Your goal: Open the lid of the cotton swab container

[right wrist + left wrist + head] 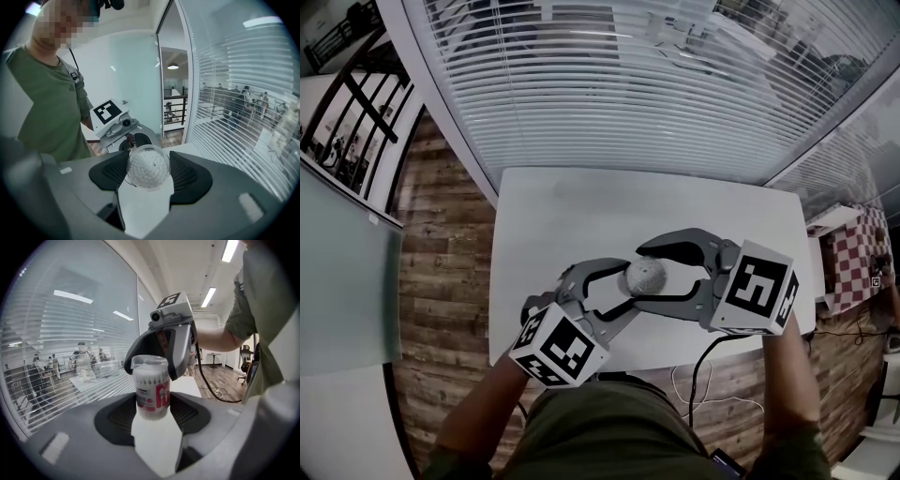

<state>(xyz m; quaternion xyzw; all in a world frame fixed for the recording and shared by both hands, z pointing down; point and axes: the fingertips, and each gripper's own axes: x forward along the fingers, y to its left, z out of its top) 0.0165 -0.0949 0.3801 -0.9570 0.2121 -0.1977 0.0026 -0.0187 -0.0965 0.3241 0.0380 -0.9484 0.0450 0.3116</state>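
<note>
The cotton swab container (pixel 644 277) is a clear tube with a red and white label (pixel 152 397), packed with white swabs, upright over the white table (pixel 562 206). Its clear lid (pixel 150 363) sits on top. My left gripper (pixel 624 287) comes in from the near left, and its pads lie against the tube's lower body (pixel 151 404). From the right, my right gripper (pixel 640 276) has its jaws round the top end, pads against the domed lid (pixel 147 168). Seen in the left gripper view, the right gripper (pixel 157 352) wraps the lid from behind.
Window blinds (pixel 628 84) run along the table's far edge. Wooden floor (pixel 441 281) lies to the left, and a glass partition (pixel 347 281) stands beyond it. A black cable (pixel 698 375) hangs off the near edge. A checked cloth (pixel 853 253) is off to the right.
</note>
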